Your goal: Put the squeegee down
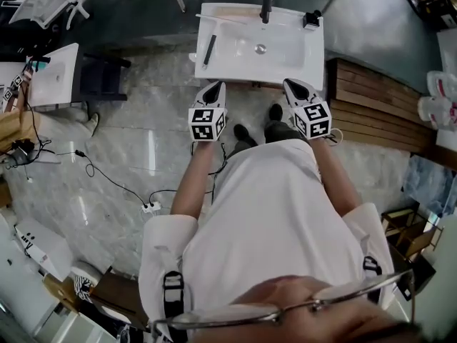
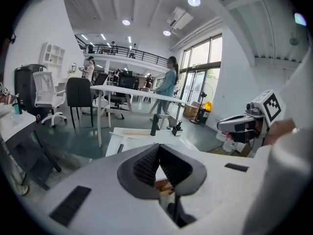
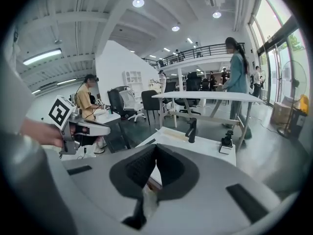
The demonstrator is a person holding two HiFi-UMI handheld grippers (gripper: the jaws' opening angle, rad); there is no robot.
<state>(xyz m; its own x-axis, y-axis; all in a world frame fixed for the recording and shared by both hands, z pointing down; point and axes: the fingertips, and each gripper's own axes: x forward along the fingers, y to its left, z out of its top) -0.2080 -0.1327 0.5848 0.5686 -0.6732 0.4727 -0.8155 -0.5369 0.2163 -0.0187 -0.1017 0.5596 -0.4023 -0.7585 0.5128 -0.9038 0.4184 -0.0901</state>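
White counter, far: squeegee lying at its left; your left tool and right tool closed, empty; placing looks done, next simply stand clear.

White sink has a black faucet at its back edge. Wooden bench sits just right of it, and a power strip lies on the marble floor.
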